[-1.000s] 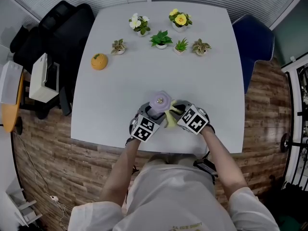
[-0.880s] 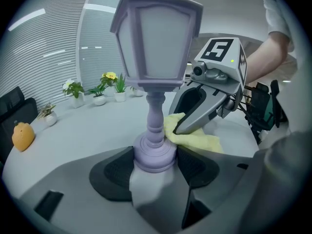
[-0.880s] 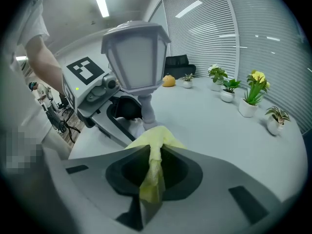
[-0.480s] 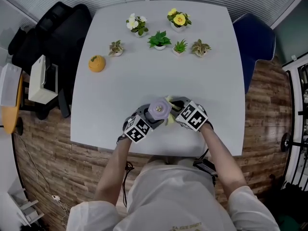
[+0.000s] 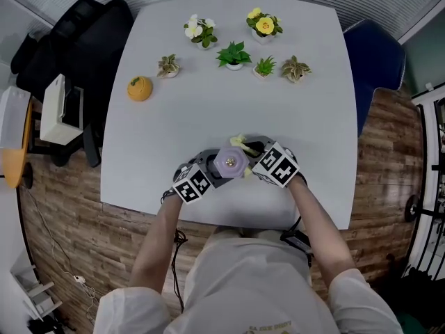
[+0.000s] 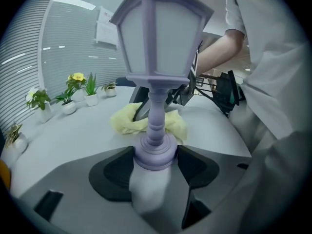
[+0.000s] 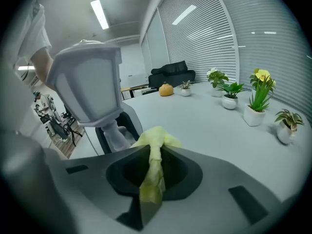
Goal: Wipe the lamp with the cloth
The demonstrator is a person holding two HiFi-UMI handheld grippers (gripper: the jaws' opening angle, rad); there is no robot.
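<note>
Purple lamp (image 6: 155, 82) upright at near edge of table (image 5: 292, 117), base clamped btwn left gripper (image 6: 155, 157) jaws. Yellow cloth (image 7: 156, 138) pinched tight in right gripper (image 7: 152, 155), bunched just beside lamp's post. Potted plants (image 5: 234, 56) far side.

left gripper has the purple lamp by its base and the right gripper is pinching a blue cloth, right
Not blue: the cloth in the right gripper is yellow, as the right gripper view shows. The left gripper does hold the purple lamp by its base.
</note>
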